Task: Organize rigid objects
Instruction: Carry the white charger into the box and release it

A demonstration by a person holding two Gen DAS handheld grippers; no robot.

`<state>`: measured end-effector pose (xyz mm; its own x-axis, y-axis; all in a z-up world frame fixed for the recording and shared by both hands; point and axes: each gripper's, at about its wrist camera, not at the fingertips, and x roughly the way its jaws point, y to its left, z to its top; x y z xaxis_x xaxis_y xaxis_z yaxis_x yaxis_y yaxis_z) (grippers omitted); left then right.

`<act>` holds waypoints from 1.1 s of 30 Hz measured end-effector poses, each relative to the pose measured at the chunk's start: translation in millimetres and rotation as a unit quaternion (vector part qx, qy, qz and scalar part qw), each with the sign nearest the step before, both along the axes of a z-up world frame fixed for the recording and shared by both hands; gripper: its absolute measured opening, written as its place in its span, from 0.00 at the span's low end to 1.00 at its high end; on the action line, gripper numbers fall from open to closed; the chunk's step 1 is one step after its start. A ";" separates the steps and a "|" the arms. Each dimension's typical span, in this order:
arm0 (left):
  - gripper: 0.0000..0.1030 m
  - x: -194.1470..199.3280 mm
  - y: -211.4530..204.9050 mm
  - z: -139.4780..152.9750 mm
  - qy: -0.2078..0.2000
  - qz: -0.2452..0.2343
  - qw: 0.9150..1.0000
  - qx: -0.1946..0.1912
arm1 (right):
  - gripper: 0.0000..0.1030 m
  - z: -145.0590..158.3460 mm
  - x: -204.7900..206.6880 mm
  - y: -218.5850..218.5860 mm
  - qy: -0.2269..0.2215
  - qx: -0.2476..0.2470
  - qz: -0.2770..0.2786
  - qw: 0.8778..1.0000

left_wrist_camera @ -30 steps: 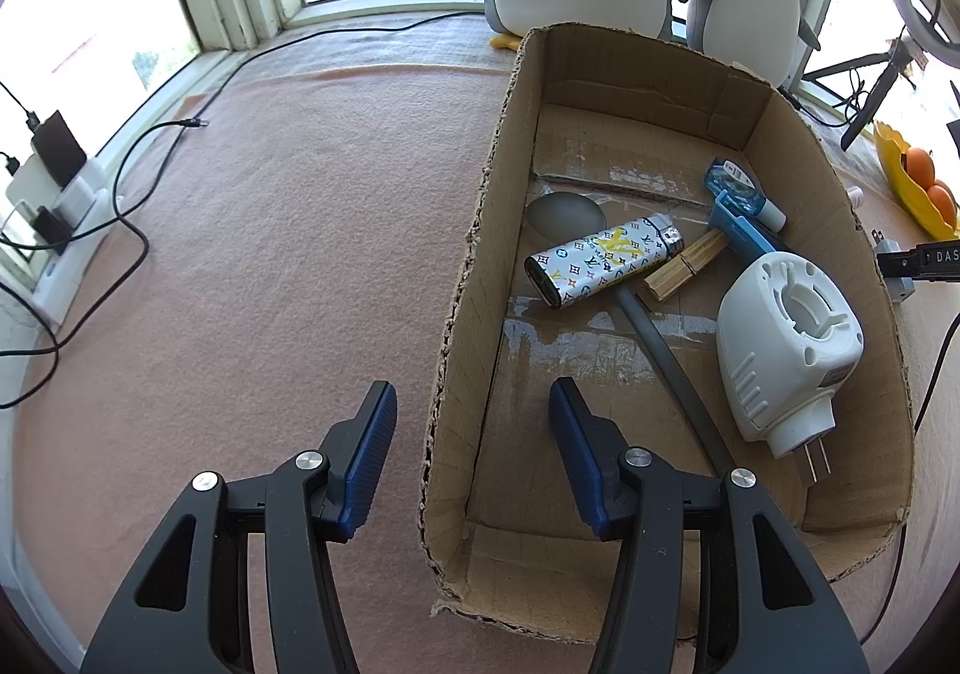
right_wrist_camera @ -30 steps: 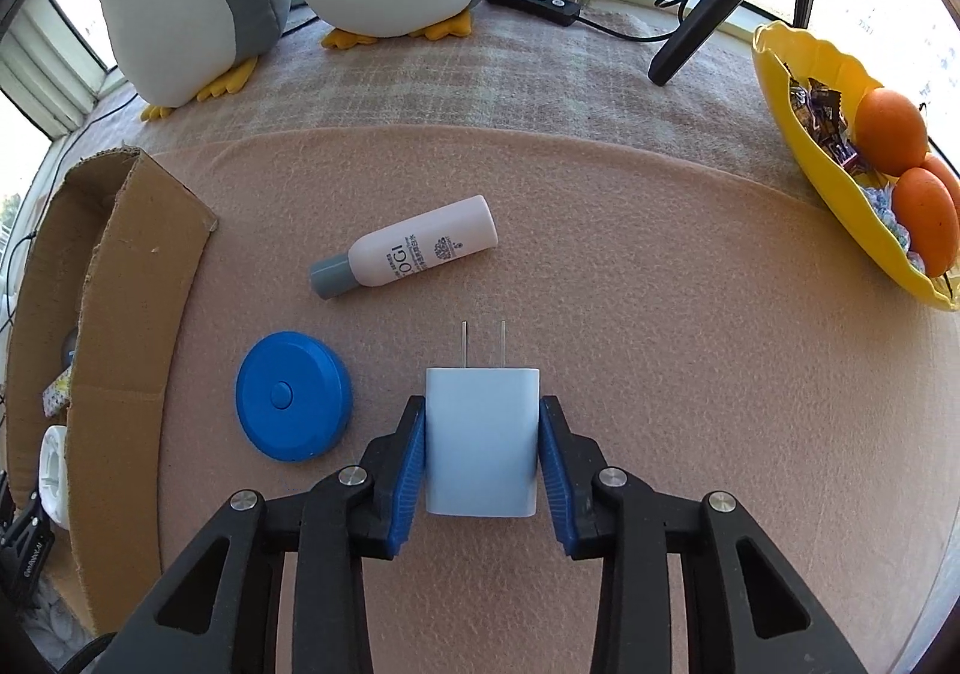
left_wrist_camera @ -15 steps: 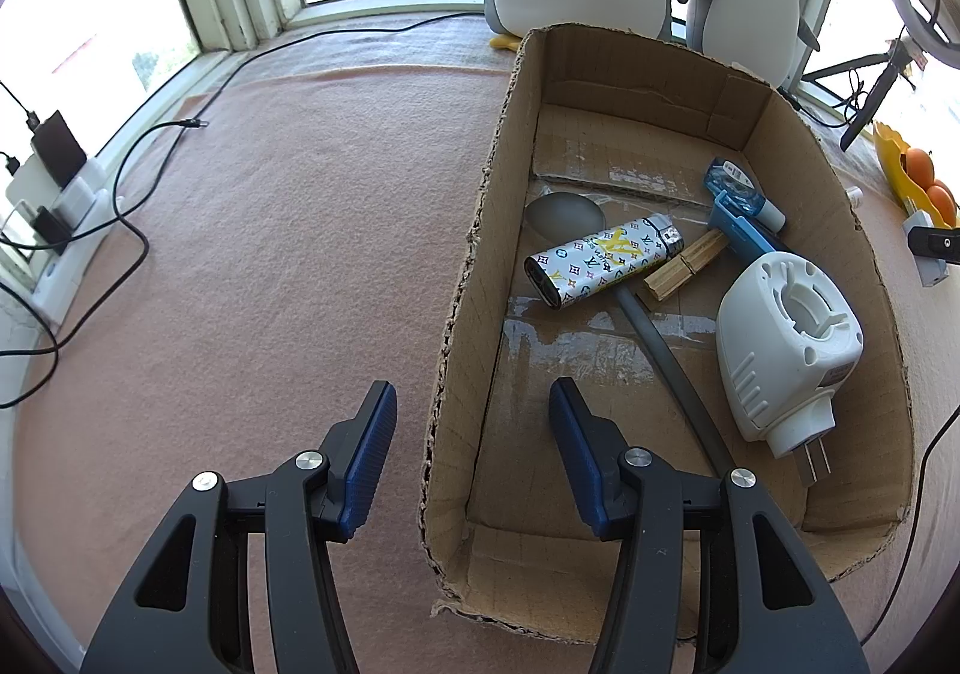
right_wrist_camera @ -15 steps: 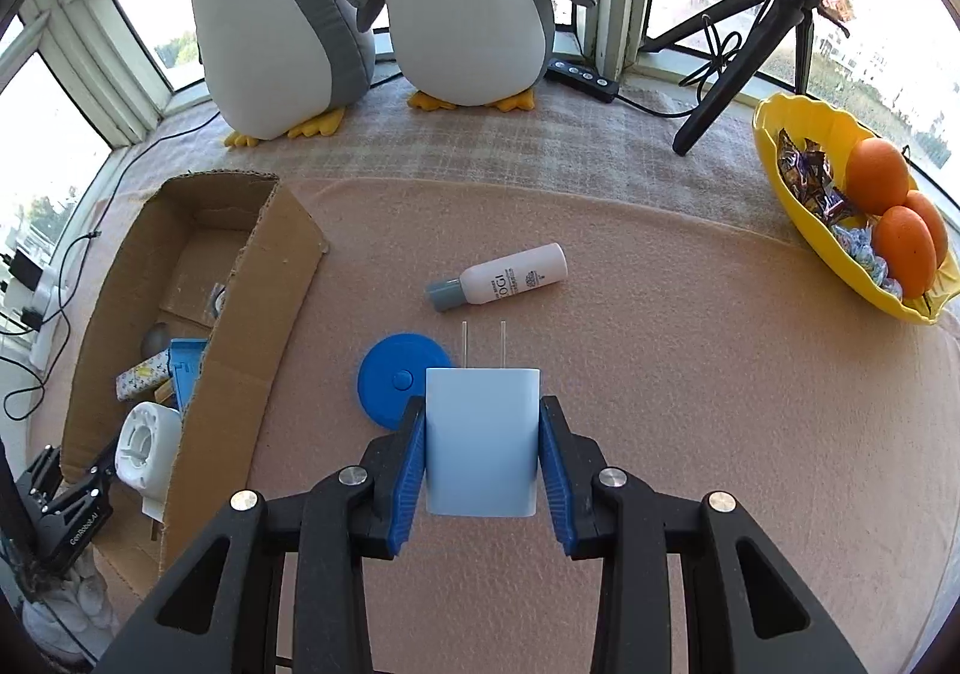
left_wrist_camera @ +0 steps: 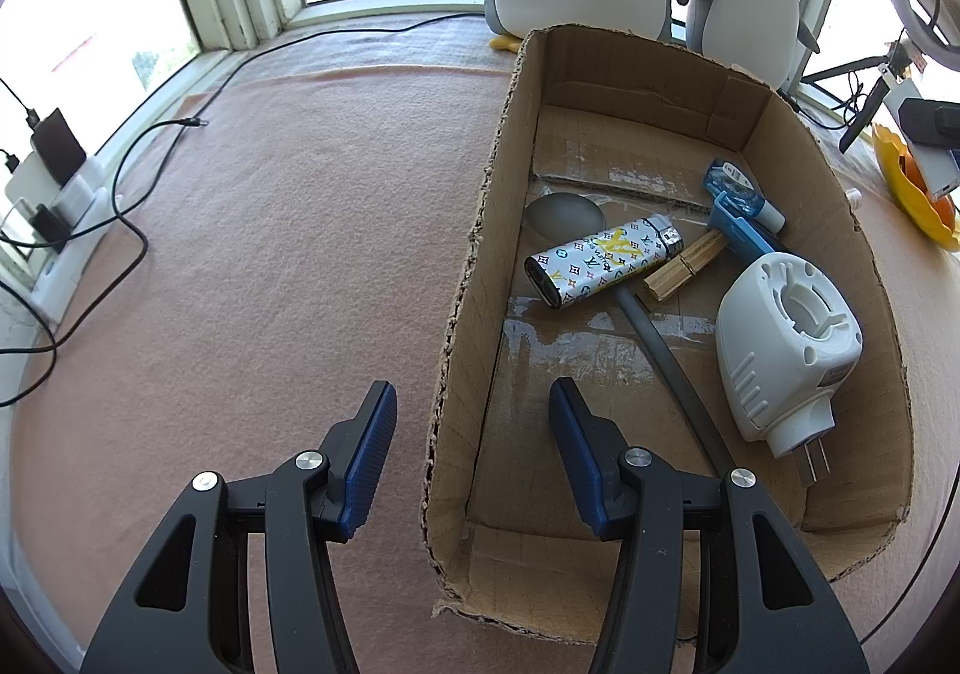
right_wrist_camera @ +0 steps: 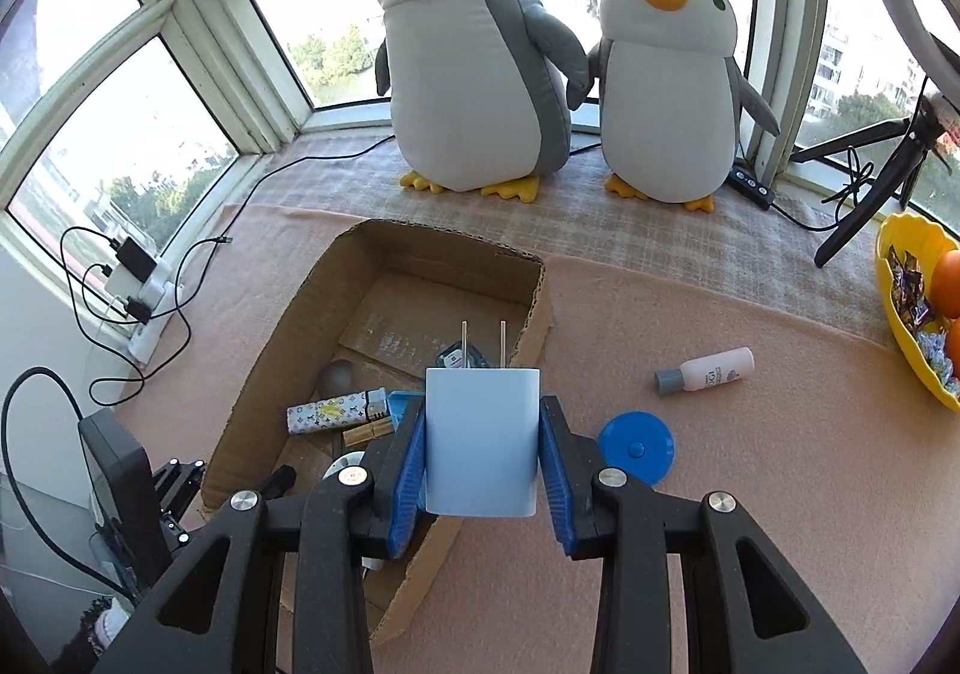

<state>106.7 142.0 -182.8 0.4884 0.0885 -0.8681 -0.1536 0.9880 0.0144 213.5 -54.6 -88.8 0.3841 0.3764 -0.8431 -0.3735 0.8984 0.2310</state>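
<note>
My right gripper is shut on a pale blue plug adapter, prongs pointing forward, held high over the right wall of the cardboard box. My left gripper is open and straddles the box's left wall, one finger outside, one inside. The box holds a patterned lighter, a white plug-in device, a wooden clothespin, a blue item and a grey spoon. A blue round disc and a small white bottle lie on the pink cloth right of the box.
Two penguin plush toys stand behind the box by the window. A yellow bowl with oranges is at the right, a tripod behind it. Power strip and cables lie at the left edge.
My right gripper rose and moved left with the adapter, from above the cloth near the blue disc to over the box. The left gripper has not moved.
</note>
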 end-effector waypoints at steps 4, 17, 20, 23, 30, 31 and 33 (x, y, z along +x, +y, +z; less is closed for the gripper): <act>0.51 -0.1 0.2 -0.1 0.000 0.000 1.000 0.000 | 0.31 -1.4 0.8 21.8 0.000 0.009 0.012 1.000; 0.51 0.2 0.3 0.0 -0.001 0.002 1.000 -0.004 | 0.31 -25.9 10.1 75.5 0.012 0.008 0.044 0.999; 0.51 0.7 0.3 -0.6 -0.002 0.003 1.000 -0.005 | 0.31 -31.5 13.2 81.1 0.017 0.004 0.047 0.999; 0.51 0.7 0.5 -0.9 -0.002 0.002 1.000 -0.005 | 0.31 -36.7 14.8 86.1 0.021 -0.003 0.050 0.999; 0.51 0.6 0.6 -0.9 -0.002 0.003 1.000 -0.005 | 0.33 -45.0 15.3 94.9 0.022 -0.011 0.067 0.997; 0.51 0.5 0.7 -0.9 -0.002 0.002 1.000 -0.005 | 0.41 -44.7 14.6 95.8 0.017 -0.016 0.067 0.997; 0.51 0.3 0.7 -1.2 -0.002 0.003 1.000 -0.005 | 0.60 -42.2 13.7 95.7 0.008 -0.014 0.067 0.998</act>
<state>107.0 142.7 -184.0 0.4920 0.0823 -0.8667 -0.1588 0.9873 0.0036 227.2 41.2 -131.1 0.3181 0.3990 -0.8600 -0.4862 0.8474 0.2133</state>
